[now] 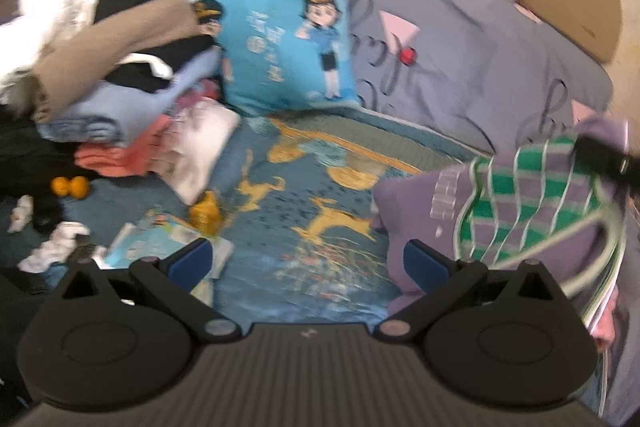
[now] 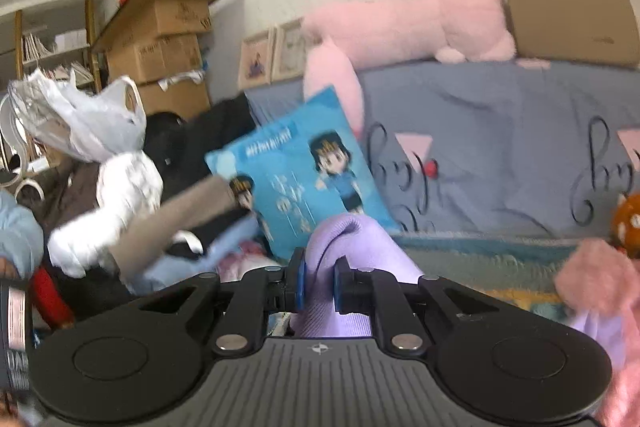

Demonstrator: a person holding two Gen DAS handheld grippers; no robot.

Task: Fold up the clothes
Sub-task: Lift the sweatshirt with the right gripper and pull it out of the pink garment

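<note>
A purple garment with green and white stripes point(image 1: 516, 211) hangs lifted at the right of the left wrist view, above the blue patterned bedspread point(image 1: 304, 227). My left gripper point(image 1: 308, 261) is open and empty, its blue pads wide apart just left of the garment. My right gripper point(image 2: 319, 281) is shut on a fold of the purple garment point(image 2: 352, 247), which bunches up between the pads and drapes over them. The right gripper's black tip point(image 1: 604, 163) shows at the garment's upper right in the left wrist view.
A stack of folded clothes point(image 1: 104, 107) lies at the left, with a blue cartoon cushion point(image 1: 276, 27) behind it. A grey duvet point(image 1: 460, 59) and pink plush point(image 2: 408, 23) are at the back. Small toys and papers point(image 1: 168, 235) litter the bedspread. Cardboard boxes point(image 2: 160, 39) stand far left.
</note>
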